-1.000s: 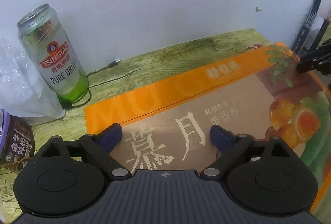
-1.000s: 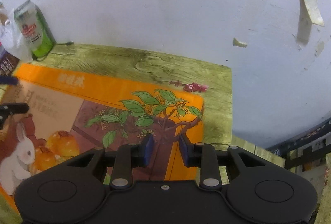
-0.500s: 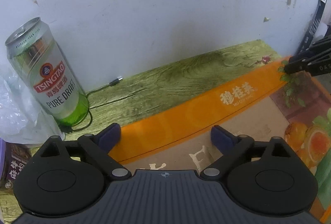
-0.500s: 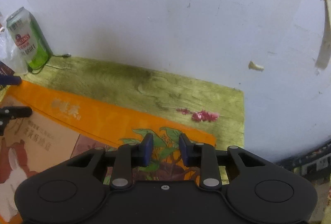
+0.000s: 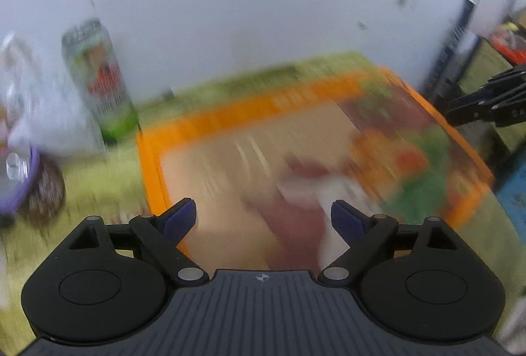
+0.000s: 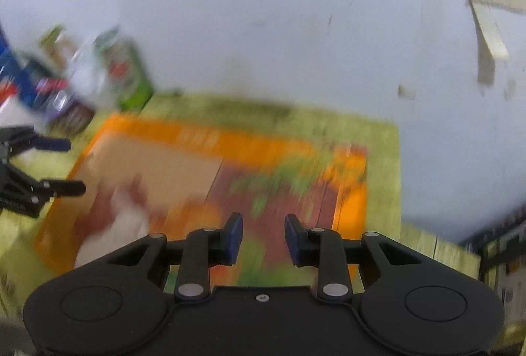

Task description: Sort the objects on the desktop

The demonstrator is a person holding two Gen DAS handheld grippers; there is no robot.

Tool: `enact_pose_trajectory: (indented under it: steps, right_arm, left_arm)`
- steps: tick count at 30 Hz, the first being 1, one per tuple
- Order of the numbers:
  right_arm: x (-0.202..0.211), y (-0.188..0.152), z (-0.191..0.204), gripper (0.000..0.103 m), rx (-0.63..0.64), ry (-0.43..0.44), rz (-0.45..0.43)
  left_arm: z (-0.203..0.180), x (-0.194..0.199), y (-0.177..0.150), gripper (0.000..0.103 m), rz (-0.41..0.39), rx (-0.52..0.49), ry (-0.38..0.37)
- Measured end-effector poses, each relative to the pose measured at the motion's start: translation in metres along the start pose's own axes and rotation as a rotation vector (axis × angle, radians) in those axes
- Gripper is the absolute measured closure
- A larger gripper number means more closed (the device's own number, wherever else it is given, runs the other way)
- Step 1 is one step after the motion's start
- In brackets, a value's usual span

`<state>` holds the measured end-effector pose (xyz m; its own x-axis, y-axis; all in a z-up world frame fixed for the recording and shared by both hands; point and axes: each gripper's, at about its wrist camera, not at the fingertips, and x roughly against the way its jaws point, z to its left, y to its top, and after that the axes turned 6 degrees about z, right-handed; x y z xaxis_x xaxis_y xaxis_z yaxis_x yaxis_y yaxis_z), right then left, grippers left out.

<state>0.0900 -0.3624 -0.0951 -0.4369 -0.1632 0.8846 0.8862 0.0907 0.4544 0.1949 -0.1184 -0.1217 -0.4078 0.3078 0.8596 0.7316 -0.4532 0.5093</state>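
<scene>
Both grippers empty over the box (image 5: 263, 165): left gripper (image 5: 263, 218) wide, just been narrowing; right gripper (image 6: 263, 237) nearly together. Between picks, I'd guess; next needs choosing a target, maybe the can (image 5: 98, 76).

1. The orange box (image 5: 263, 165) lies flat and covers most of the green surface (image 6: 361, 132); above its lid nothing stands, so there is free room there.
2. The white wall (image 5: 246, 11) closes the far side. Between it and the box's far edge runs a bare strip of surface.
3. At the left far corner a green can (image 5: 98, 76) stands upright by the wall, with a clear plastic bag (image 5: 29, 99) and a purple-lidded cup (image 5: 29, 185) beside it: that side is crowded.
4. Right of the box, a narrow bare strip of surface, then its edge.
5. Beyond that edge a dark upright bar (image 5: 460, 27) stands by the wall.
</scene>
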Motion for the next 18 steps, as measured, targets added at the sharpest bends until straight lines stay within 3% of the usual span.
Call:
enact_pose_trajectory:
  steps: [4, 8, 13, 18]
  right_arm:
    - [0.005, -0.051, 0.021, 0.076, 0.066, -0.03, 0.074]
    - [-0.009, -0.08, 0.032, 0.076, 0.162, -0.111, 0.098]
    - [-0.011, -0.087, 0.02, 0.077, 0.107, -0.061, 0.054]
    - [-0.009, -0.09, 0.017, 0.077, 0.074, -0.057, 0.03]
  left_arm:
    - [-0.03, 0.003, -0.039, 0.013, 0.055, -0.021, 0.019]
    - [-0.047, -0.014, -0.06, 0.012, 0.087, -0.087, 0.107]
    - [-0.067, -0.029, -0.068, 0.002, 0.104, -0.191, 0.198]
    - [-0.059, -0.024, -0.068, 0.001, 0.069, -0.137, 0.172]
